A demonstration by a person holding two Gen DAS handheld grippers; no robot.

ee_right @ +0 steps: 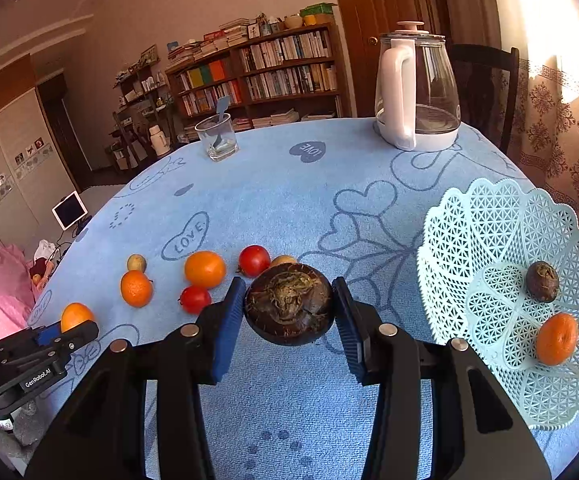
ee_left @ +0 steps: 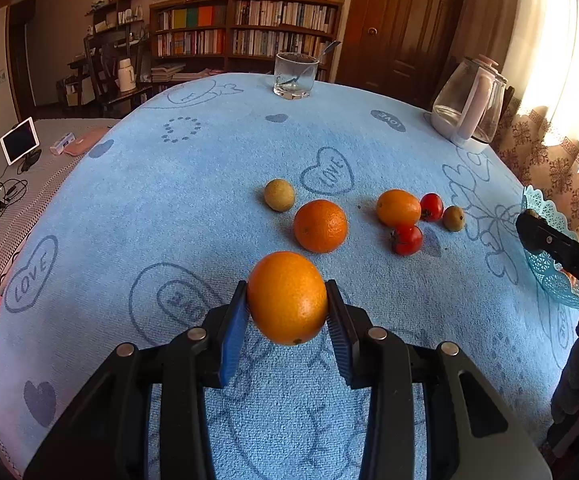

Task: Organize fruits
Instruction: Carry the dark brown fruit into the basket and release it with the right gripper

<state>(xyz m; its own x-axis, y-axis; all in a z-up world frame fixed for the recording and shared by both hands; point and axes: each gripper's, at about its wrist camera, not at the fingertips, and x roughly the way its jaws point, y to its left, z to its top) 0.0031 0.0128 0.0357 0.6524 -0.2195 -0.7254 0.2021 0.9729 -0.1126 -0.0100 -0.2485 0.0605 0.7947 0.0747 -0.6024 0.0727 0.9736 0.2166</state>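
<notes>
A: What is the right hand-held gripper (ee_right: 289,308) holding?

B: A dark brown fruit (ee_right: 289,304). The blue pads pinch it on both sides, and it looks lifted off the counter (ee_right: 273,200).

A: Where should it go?

B: I think into the basket (ee_right: 501,240). It sits by the right edge of the counter, to the right of that hand-held gripper and quite near. One small brown fruit (ee_right: 542,281) and one small orange (ee_right: 556,338) are already inside.

A: So which way does it move?

B: To the right, and over the basket's rim. That is my guess.

A: And the left hand-held gripper (ee_left: 287,300)?

B: It pinches an orange (ee_left: 287,298) between its pads, near the front edge of the counter. The basket is far off to its right, so the right hand is much nearer.

A: Is any fruit left?

B: Yes. Oranges, red ones and little yellow-brown ones lie in the middle of the counter.
</notes>
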